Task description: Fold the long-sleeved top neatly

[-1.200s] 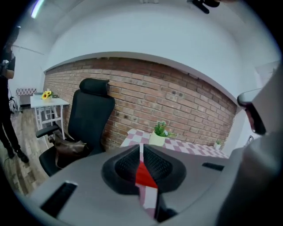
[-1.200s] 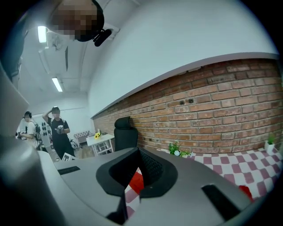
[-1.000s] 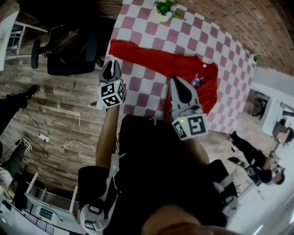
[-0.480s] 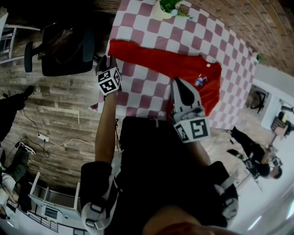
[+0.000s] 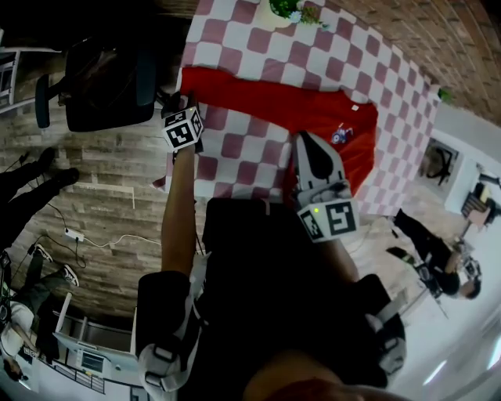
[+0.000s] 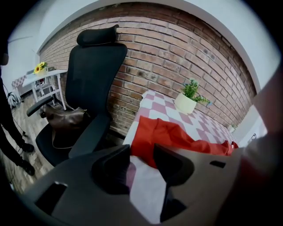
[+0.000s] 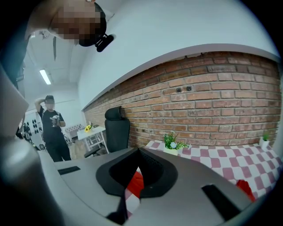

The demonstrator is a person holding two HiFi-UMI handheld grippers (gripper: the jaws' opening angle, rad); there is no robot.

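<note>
My left gripper [image 6: 141, 152], jaws just opened and empty, should straddle the red sleeve [image 6: 148, 134] edge squarely before I pinch; my right gripper [image 7: 137, 159] hangs pressed together, empty.

red long-sleeved top [image 5: 313, 113], flat on checked tablecloth [image 5: 235, 149], 1 sleeve stretched out, apparently unfolded

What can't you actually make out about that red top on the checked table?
- Near edge of the red top: head view, covered by the right gripper.
- Its second sleeve: not to be found in the head view; possibly under that gripper.
- Chest print: head view, too small to identify.
- Right gripper view: the gripper's own body blocks all but a sliver of the top.
- Potted plant: head view, cut off by the top edge.
</note>
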